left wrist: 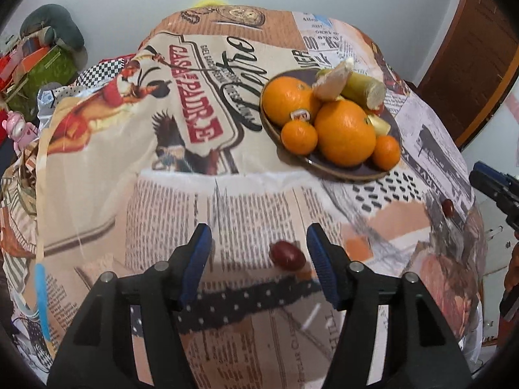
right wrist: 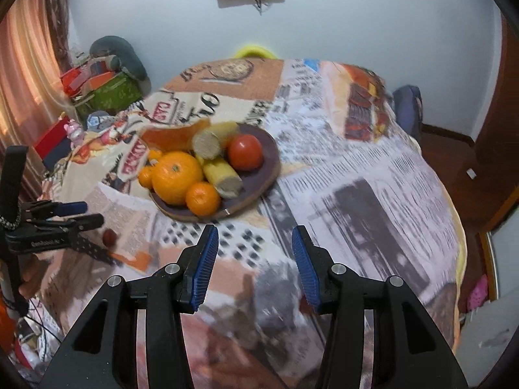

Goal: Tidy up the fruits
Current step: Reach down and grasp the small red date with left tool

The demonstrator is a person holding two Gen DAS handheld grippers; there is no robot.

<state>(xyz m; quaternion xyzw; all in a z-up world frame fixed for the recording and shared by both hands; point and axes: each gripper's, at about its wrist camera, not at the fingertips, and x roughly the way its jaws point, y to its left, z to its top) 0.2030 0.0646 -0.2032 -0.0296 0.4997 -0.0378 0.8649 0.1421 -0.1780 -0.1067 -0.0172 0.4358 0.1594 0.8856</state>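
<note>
A dark round plate [left wrist: 343,170] [right wrist: 266,149] on the printed tablecloth holds two large oranges [left wrist: 345,133] [right wrist: 176,176], small mandarins [left wrist: 298,137] [right wrist: 202,198], banana pieces [left wrist: 363,89] [right wrist: 223,175], a peeled citrus segment [left wrist: 334,81] and a red tomato [right wrist: 245,151]. A dark red grape [left wrist: 287,256] [right wrist: 109,237] lies on the cloth just ahead of my open left gripper [left wrist: 259,243], nearer its right finger. A second grape [left wrist: 448,207] lies near the table's right edge. My right gripper [right wrist: 254,253] is open and empty over the cloth, in front of the plate.
The tablecloth [left wrist: 181,194] drapes over the table's rounded edges. Boxes and soft toys [left wrist: 39,61] [right wrist: 103,81] are piled at the left by a curtain [right wrist: 26,74]. A wooden door [left wrist: 480,48] stands at the right. A blue chair back [right wrist: 407,107] stands behind the table.
</note>
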